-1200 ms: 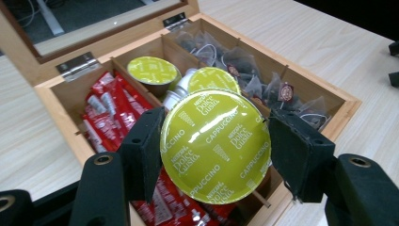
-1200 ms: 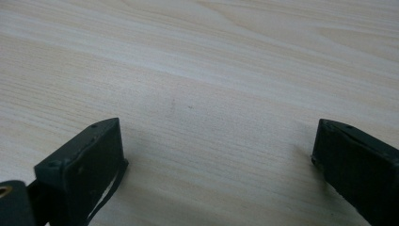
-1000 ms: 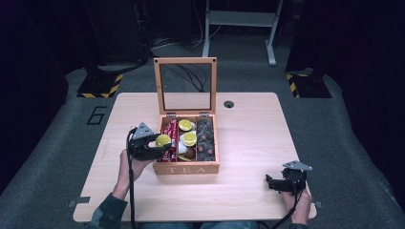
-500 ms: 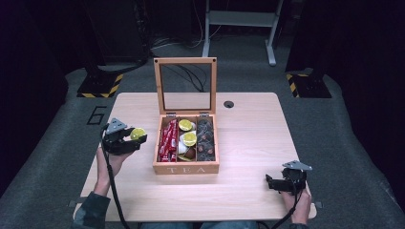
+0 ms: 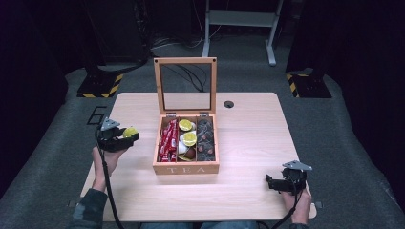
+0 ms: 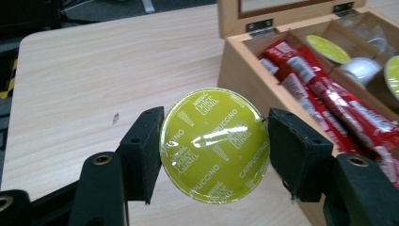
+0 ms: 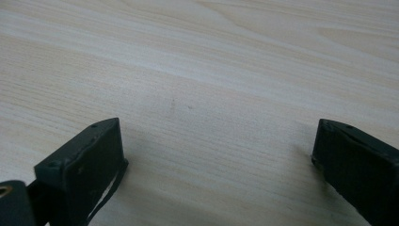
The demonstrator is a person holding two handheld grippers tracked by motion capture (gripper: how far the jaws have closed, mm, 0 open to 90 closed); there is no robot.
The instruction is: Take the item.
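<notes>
A wooden tea box point(image 5: 186, 169) stands mid-table with its glass lid up. Inside lie red stick sachets point(image 5: 168, 140), yellow-green coffee capsules point(image 5: 189, 139) and dark pods point(image 5: 206, 139). My left gripper point(image 5: 125, 135) hovers over the table's left edge, shut on a yellow-green cappuccino capsule point(image 6: 215, 144) pinched by its rim, foil lid toward the camera. The box's left wall point(image 6: 244, 80) and the sachets point(image 6: 324, 94) sit just to its right in the left gripper view. My right gripper point(image 5: 276, 183) rests low at the table's front right, its jaws point(image 7: 221, 160) wide open over bare wood.
A round cable hole point(image 5: 229, 104) sits in the table behind the box. Black-and-yellow striped feet point(image 5: 101, 88) and a grey stand point(image 5: 239, 28) are on the floor beyond the table. Bare tabletop point(image 5: 248, 143) lies between the box and the right gripper.
My left gripper has drawn away from the box to the left, carrying the capsule out over the table's left edge. The right gripper has stayed put.
</notes>
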